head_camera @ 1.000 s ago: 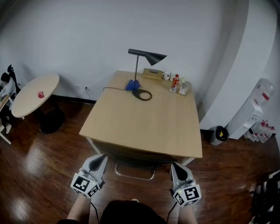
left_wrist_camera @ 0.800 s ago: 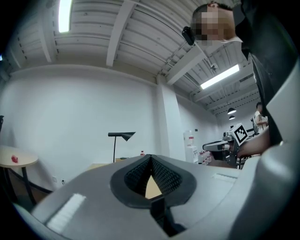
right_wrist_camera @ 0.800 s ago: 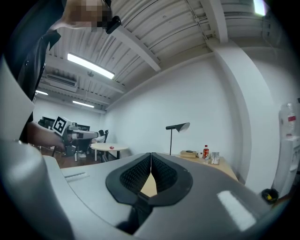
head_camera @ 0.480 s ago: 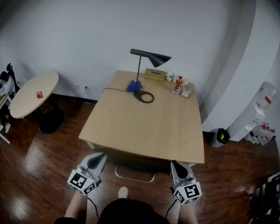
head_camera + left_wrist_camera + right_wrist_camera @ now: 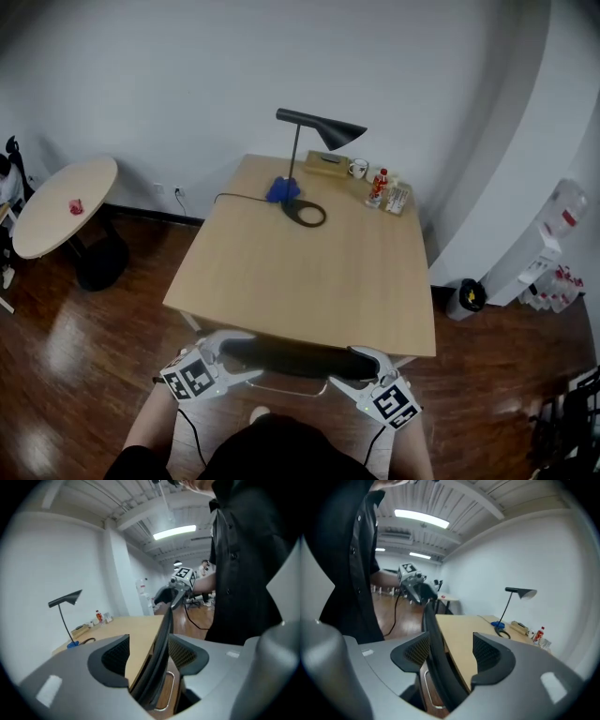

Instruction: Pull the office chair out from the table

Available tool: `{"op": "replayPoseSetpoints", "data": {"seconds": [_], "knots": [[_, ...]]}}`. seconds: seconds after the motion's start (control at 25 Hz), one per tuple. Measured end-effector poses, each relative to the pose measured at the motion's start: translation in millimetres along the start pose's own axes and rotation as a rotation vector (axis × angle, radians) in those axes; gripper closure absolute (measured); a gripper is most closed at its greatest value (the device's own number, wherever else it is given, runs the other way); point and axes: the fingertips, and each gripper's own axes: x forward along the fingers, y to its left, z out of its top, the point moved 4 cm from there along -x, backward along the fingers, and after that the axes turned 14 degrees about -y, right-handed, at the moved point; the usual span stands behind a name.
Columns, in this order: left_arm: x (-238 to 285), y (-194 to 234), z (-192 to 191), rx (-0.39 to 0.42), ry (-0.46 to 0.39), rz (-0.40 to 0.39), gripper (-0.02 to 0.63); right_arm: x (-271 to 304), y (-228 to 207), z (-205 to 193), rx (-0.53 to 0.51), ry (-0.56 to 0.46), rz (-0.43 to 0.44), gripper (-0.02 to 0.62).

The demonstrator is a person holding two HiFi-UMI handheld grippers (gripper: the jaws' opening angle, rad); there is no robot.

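Note:
The office chair's black backrest (image 5: 295, 357) shows just below the wooden table's (image 5: 309, 272) near edge, with the seat tucked under the table. My left gripper (image 5: 230, 352) straddles the backrest's left end and my right gripper (image 5: 362, 367) its right end. In the left gripper view the thin backrest edge (image 5: 161, 639) runs between the opening jaws of the left gripper (image 5: 151, 658), with a gap on each side. The right gripper view shows the same: the backrest edge (image 5: 433, 639) stands between the opening jaws of the right gripper (image 5: 452, 653), and the pads are off it.
On the table stand a black desk lamp (image 5: 319, 127), a blue object (image 5: 281, 190), a mug (image 5: 357, 168) and a bottle (image 5: 378, 183). A round side table (image 5: 61, 202) stands at the left. At the right are a bin (image 5: 466, 295) and a water dispenser (image 5: 548, 234). The floor is dark wood.
Both grippers have dropped, turned inward toward each other and now straddle the backrest's two ends. Their jaws, shut before, now stand wide.

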Motion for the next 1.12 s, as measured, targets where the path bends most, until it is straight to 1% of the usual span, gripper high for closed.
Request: {"op": "replayPoseSetpoints", "data": {"seconds": [0.04,0.08,0.12,0.16,0.24,0.36,0.48,0.6,0.64,0.76,0.92,1.0,1.04,1.12], "knots": [[4,-2,-8,0.019,0.050,-0.040,0.363,6,4,-6,-0.022,0.051,0.041,0.298],[8,-3,-15,0.032,0.095,-0.069,0.362,9,5,-10,-0.026,0.080,0.071,0.298],[12,-4,-21,0.041,0.135,-0.089,0.362,11,5,-11,-0.017,0.093,0.089,0.324],[14,-4,-26,0.050,0.173,-0.105,0.362,12,4,-11,-0.009,0.101,0.102,0.307],[18,-8,-35,0.084,0.253,-0.136,0.360,12,4,-10,-0.024,0.124,0.131,0.308],[22,-11,-50,0.154,0.357,-0.168,0.360,14,7,-10,-0.079,0.172,0.192,0.327],[23,-9,-64,0.186,0.428,-0.177,0.360,17,8,-8,-0.082,0.201,0.234,0.322],[23,-6,-72,0.215,0.466,-0.187,0.362,19,6,-5,-0.057,0.206,0.257,0.305],[23,-6,-73,0.220,0.469,-0.190,0.362,20,7,-6,-0.053,0.214,0.265,0.290],[23,-8,-75,0.239,0.477,-0.213,0.375,23,14,-18,-0.055,0.265,0.284,0.282],[22,-13,-79,0.300,0.503,-0.251,0.436,27,18,-45,-0.144,0.408,0.292,0.279],[23,-15,-80,0.315,0.511,-0.261,0.453,30,20,-57,-0.184,0.464,0.297,0.284],[23,-15,-80,0.318,0.514,-0.265,0.459,31,21,-62,-0.196,0.482,0.301,0.292],[24,-15,-81,0.326,0.526,-0.272,0.468,35,26,-71,-0.228,0.515,0.317,0.335]]}}
